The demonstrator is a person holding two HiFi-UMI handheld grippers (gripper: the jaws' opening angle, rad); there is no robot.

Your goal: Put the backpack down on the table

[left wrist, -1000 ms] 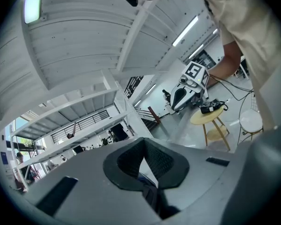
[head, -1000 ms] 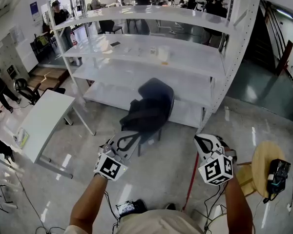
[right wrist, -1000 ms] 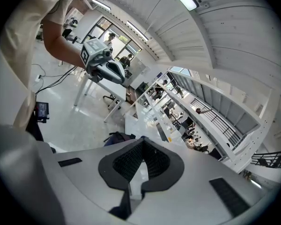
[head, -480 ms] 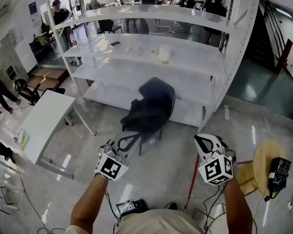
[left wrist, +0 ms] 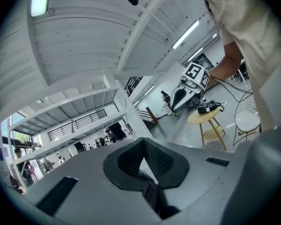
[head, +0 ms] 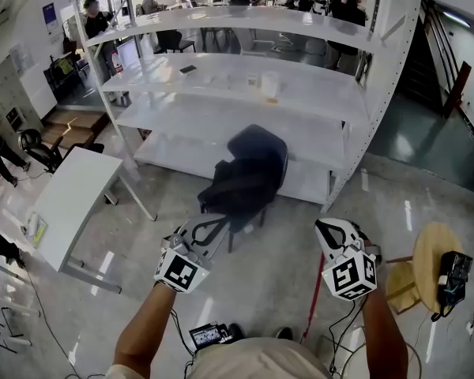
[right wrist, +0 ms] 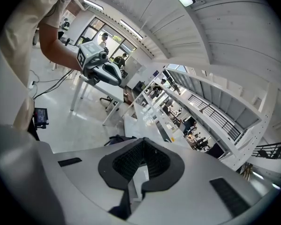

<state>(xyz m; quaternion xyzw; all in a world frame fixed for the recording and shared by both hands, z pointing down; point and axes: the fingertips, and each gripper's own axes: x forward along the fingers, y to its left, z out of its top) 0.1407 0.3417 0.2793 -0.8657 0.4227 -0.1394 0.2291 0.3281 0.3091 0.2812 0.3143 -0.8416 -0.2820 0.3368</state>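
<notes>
Ahead of the left jaws and a little to their right, the dark backpack [head: 231, 188] is sitting slumped on what looks like a dark chair [head: 259, 148] with thin legs. The chair is standing in front of the lowest level of the white shelf unit [head: 221, 121]. The backpack is not lying on the counter [head: 67, 204], which is standing well off to the left of the left jaws, apart from the chair.

I am holding the left gripper [head: 212, 223] with its tips just under the backpack's lower edge in the head view, and I cannot tell whether they are touching it. Its jaws are pressing together. Only a dark sliver is showing in the slit between them, too small to name.

I am holding the right gripper [head: 325, 229] well to the right of the left one, over bare floor. Its jaws are also pressing together, with nothing between them. In the right gripper view the backpack is peeking out just beyond the jaws, to their left.

Right of the right jaws, a round wooden stool [head: 425, 247] is carrying a black device [head: 453, 276].
</notes>
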